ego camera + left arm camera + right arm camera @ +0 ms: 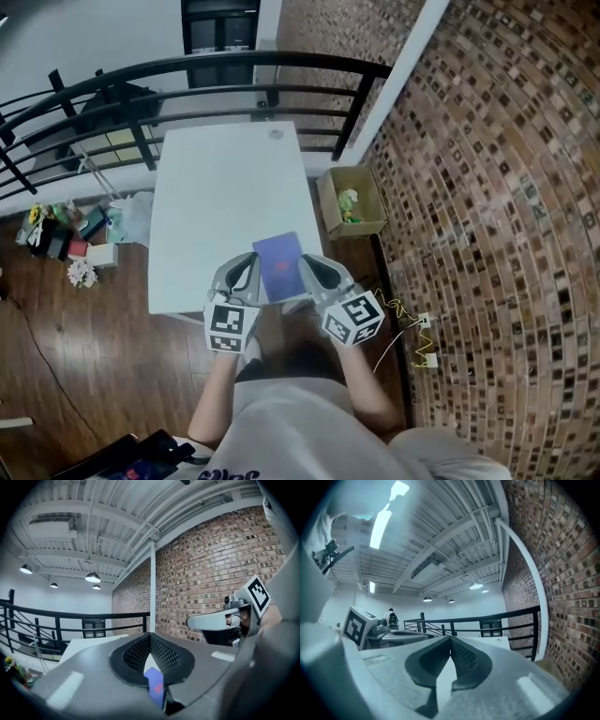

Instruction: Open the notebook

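Left hand-held gripper point(249, 264) had its jaws together, empty. Purple notebook point(278, 261) lay closed by the counter's point(225, 187) near edge, between both. Right hand-held gripper point(311, 266) likewise closed. Risk: closed tips could shove it off instead of lifting the cover.

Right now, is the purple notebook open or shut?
Shut: the notebook lies flat on the table, showing only its purple cover.
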